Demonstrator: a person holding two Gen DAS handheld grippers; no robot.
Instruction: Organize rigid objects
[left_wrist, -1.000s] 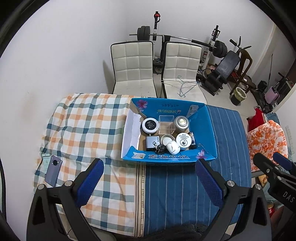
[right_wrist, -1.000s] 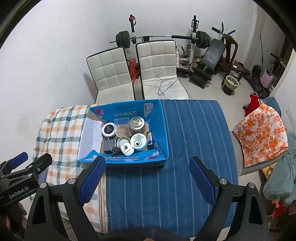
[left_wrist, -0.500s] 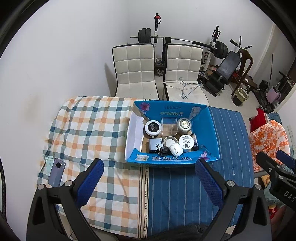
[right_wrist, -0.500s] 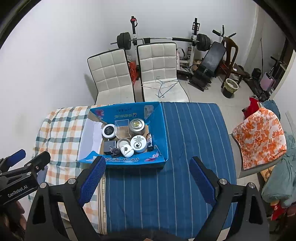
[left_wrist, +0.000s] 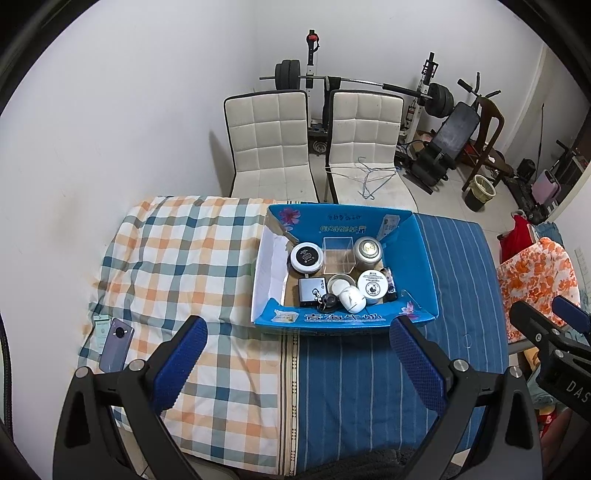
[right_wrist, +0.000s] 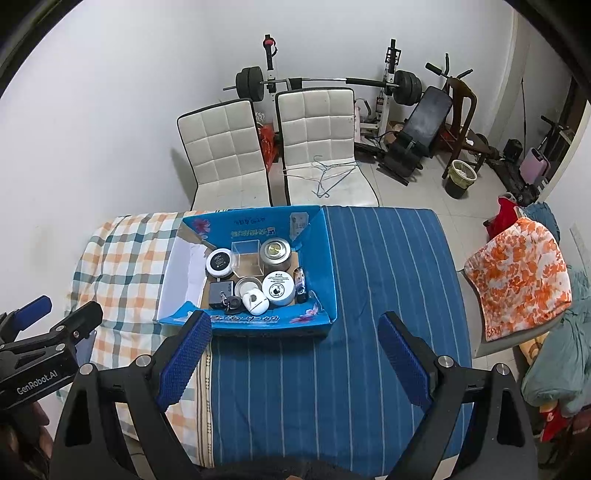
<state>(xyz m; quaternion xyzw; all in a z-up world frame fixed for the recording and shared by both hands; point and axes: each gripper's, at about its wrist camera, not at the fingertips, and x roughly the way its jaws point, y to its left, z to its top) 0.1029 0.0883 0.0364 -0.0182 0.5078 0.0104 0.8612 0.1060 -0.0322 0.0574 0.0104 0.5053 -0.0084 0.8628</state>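
On the table ahead of both tools sits the blue box (left_wrist: 424, 266) holding jars, a clear cube and small gadgets. The left tool (left_wrist: 295, 365) and right tool (right_wrist: 293, 354) hover wide open, empty. The box lies forward, about equally near both

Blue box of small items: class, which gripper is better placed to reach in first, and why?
Probably the left gripper. In its view the blue box sits centred between its open fingers. The right gripper, also open and empty, sees the box towards its left finger. It is a narrow call.
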